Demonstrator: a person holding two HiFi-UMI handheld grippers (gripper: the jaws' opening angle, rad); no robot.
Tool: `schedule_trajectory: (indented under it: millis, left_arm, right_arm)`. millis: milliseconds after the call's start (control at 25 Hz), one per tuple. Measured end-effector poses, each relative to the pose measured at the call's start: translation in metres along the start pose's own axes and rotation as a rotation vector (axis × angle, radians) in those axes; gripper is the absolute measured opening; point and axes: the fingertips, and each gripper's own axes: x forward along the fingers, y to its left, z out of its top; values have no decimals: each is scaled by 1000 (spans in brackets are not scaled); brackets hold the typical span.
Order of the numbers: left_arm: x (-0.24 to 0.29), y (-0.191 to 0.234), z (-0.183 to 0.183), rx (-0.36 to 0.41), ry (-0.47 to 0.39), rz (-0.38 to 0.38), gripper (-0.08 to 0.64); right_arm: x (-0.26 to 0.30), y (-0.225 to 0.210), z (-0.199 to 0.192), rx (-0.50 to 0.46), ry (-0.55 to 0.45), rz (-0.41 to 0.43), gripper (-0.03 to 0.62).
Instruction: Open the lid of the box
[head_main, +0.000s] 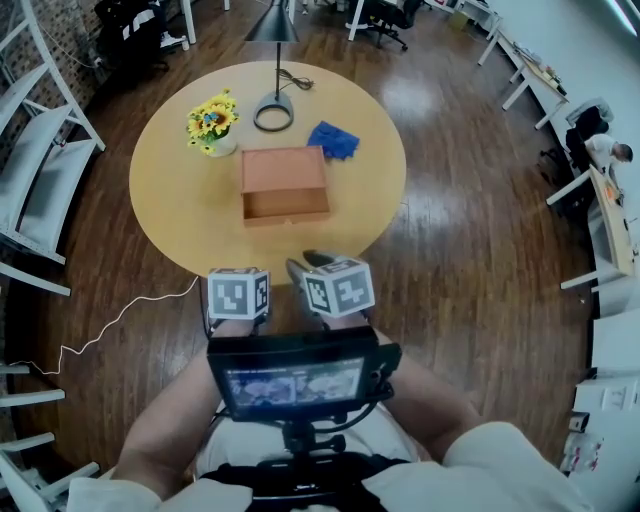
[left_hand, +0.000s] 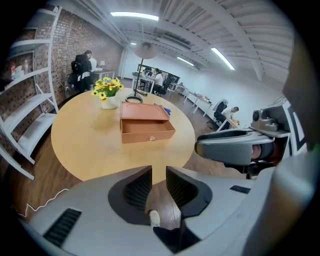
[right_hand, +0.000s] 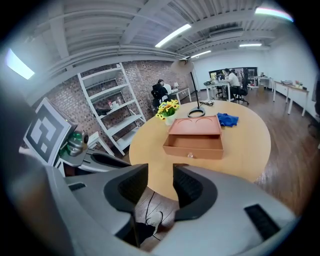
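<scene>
Box: a rectangular terracotta-coloured box (head_main: 285, 185) with smooth, matt faces lies near the middle of the table, its top panel flat; a shallow drawer-like front section stands pulled out toward the person, with a small pale knob on its front.
Table: round, with a pale yellow wood-look top (head_main: 180, 220) and a smooth surface.
Other things on the table: yellow flowers in a white pot (head_main: 213, 120) to the left behind the box; a crumpled blue cloth (head_main: 333, 138) to the right behind it; a black lamp (head_main: 274, 105) with a ring-shaped base and a thin stem at the far side.
Left gripper (left_hand: 159, 175): grey shell with ribbed black pads; the jaws stand a narrow gap apart with nothing between them. It hangs released off the near edge of the table, well apart from the box.
Right gripper (right_hand: 160, 172): same build; the jaws are parted a little wider and are empty. It is just beside the left one and also short of the table.
Floor: dark glossy wood planks (head_main: 450, 250), with a thin white cable (head_main: 120, 320) trailing to the left.
Room: open office with a brick wall (left_hand: 75, 40), white shelving (right_hand: 112, 107), strip lights, and desks with seated people farther back.
</scene>
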Motion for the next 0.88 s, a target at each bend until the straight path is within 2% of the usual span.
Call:
schedule_trajectory:
  millis: [720, 880]
  left_arm:
    - [2, -19, -14, -20, -7, -1, 87]
    - [0, -22, -13, 0, -11, 5, 87]
  right_arm:
    - [-20, -13, -23, -13, 14, -10, 156]
    - [-20, -15, -28, -16, 15, -9, 156]
